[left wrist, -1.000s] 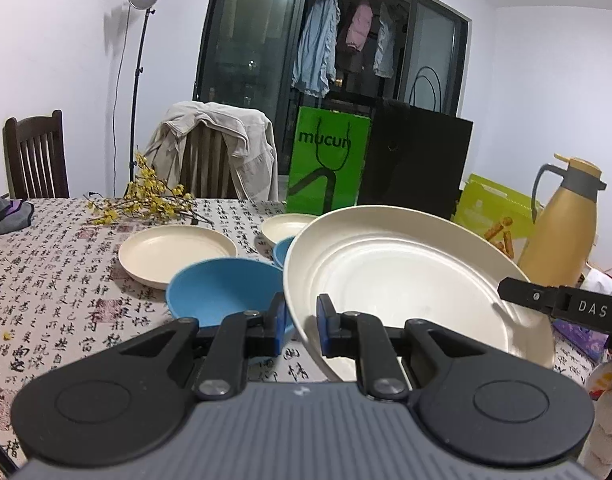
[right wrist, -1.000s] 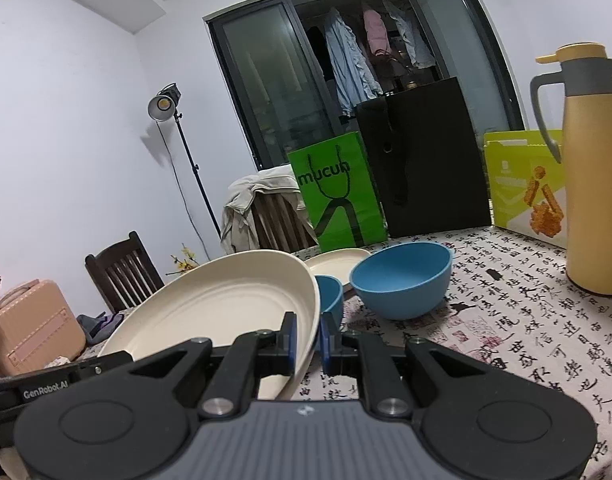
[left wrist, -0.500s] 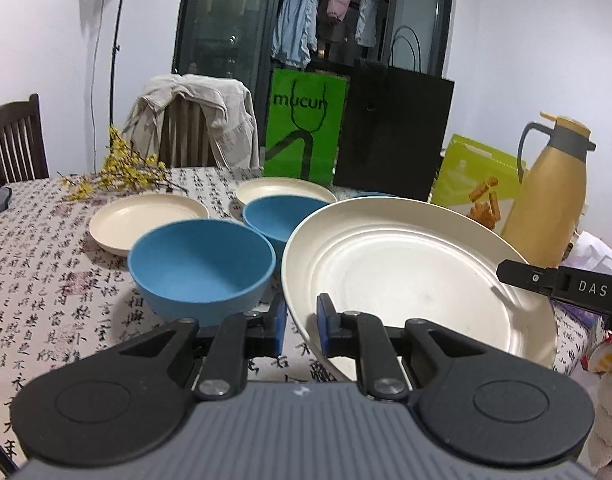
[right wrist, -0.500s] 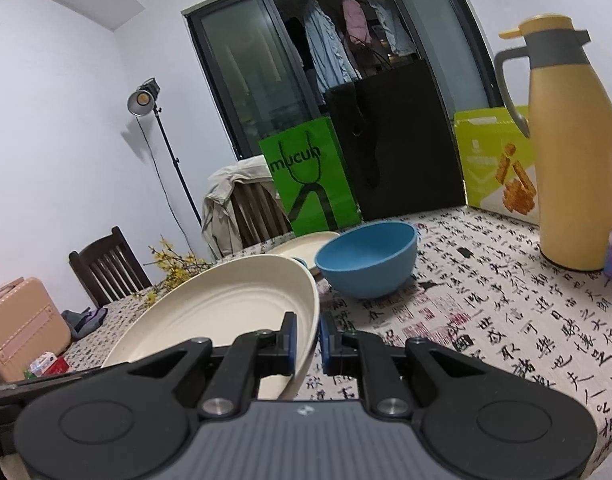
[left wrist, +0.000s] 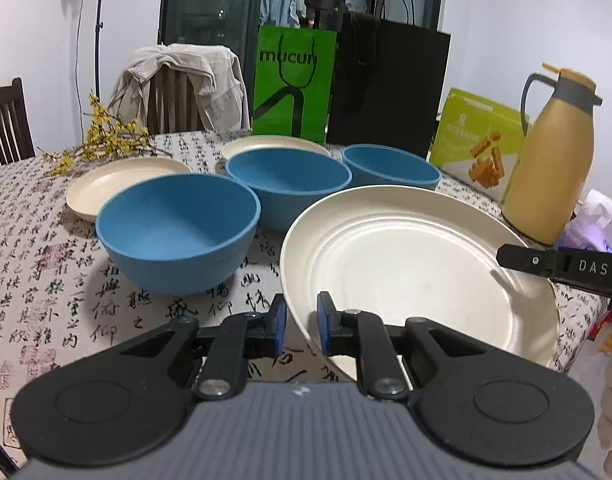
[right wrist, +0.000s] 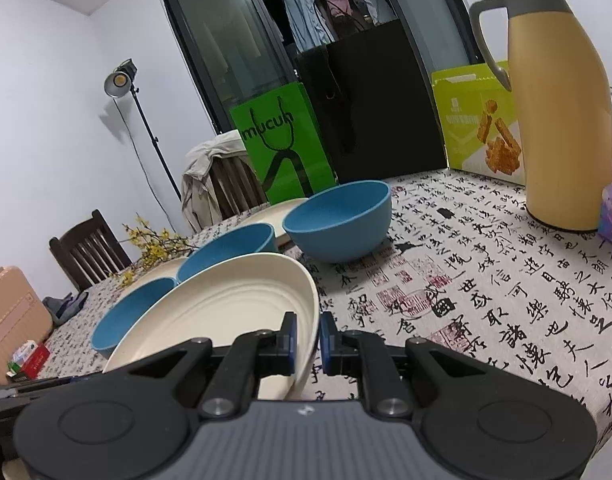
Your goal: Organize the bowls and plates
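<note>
Plate [left wrist: 418,272], large and cream, is sitting low centre-right in the left wrist frame and low centre-left in the right wrist frame, just above the patterned tablecloth [right wrist: 486,280], tilted. Both claws are gripping it by opposite rims: the left gripper [left wrist: 298,326] is clenching the near rim with its blue pads, and the right gripper [right wrist: 306,338] is pinching the rim on the other side. The right one's black finger, marked DAS, is poking in at the right edge of the left frame.

Three blue bowls are standing behind the plate: the nearest bowl [left wrist: 178,232] at centre left, the middle bowl [left wrist: 288,184] just beyond it, and the far bowl [left wrist: 390,166] toward centre right. Two small cream plates are lying farther back: the left plate [left wrist: 118,178] beside yellow flowers [left wrist: 106,136], the rear plate [left wrist: 274,146] in front of a green bag [left wrist: 294,84]. A tan jug [left wrist: 554,160] is standing at the right, next to a lime box [left wrist: 478,140].
</note>
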Action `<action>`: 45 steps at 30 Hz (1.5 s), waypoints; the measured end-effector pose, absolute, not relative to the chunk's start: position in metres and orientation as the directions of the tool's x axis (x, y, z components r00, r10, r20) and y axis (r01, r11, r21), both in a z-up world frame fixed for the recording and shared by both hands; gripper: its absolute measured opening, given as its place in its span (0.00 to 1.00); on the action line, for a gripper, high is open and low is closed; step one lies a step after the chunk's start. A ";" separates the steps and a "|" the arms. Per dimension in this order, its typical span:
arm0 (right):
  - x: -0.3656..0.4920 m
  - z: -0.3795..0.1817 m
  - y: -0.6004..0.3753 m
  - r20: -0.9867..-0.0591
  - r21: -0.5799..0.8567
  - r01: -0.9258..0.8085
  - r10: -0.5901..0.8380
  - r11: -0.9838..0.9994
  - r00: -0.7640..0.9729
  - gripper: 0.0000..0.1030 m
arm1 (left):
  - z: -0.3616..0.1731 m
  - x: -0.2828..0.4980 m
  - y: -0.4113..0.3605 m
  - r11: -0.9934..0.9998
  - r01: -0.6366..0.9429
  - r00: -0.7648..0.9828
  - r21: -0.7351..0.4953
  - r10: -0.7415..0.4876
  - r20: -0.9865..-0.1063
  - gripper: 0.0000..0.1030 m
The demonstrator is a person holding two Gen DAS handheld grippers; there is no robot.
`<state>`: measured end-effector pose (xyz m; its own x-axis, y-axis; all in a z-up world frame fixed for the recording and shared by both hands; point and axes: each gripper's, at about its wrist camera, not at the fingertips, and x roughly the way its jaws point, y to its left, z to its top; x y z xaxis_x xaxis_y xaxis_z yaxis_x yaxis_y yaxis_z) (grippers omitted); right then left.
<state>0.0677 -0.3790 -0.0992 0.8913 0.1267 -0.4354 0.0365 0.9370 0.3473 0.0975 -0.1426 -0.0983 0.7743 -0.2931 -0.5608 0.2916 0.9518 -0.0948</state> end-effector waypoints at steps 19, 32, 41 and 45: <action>0.100 -0.134 -0.380 -0.497 0.352 0.032 0.158 0.935 0.853 0.11 | -0.126 0.120 -0.144 0.963 0.260 0.758 -0.066 -0.246 -0.604 0.16; 0.106 -0.141 -0.379 -0.496 0.339 0.013 0.167 0.941 0.852 0.11 | -0.133 0.125 -0.145 0.964 0.258 0.751 -0.064 -0.242 -0.614 0.16; 0.112 -0.144 -0.372 -0.508 0.327 0.003 0.173 0.945 0.844 0.11 | -0.137 0.128 -0.139 0.969 0.240 0.748 -0.066 -0.227 -0.623 0.16; 0.115 -0.147 -0.371 -0.521 0.325 0.003 0.176 0.946 0.835 0.11 | -0.141 0.131 -0.138 0.970 0.234 0.741 -0.069 -0.223 -0.633 0.16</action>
<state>0.1149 -0.3706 -0.1472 0.8354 0.1759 -0.5207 0.0034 0.9457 0.3249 0.1306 -0.1377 -0.1406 0.7409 -0.2233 -0.6335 0.2337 0.9699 -0.0685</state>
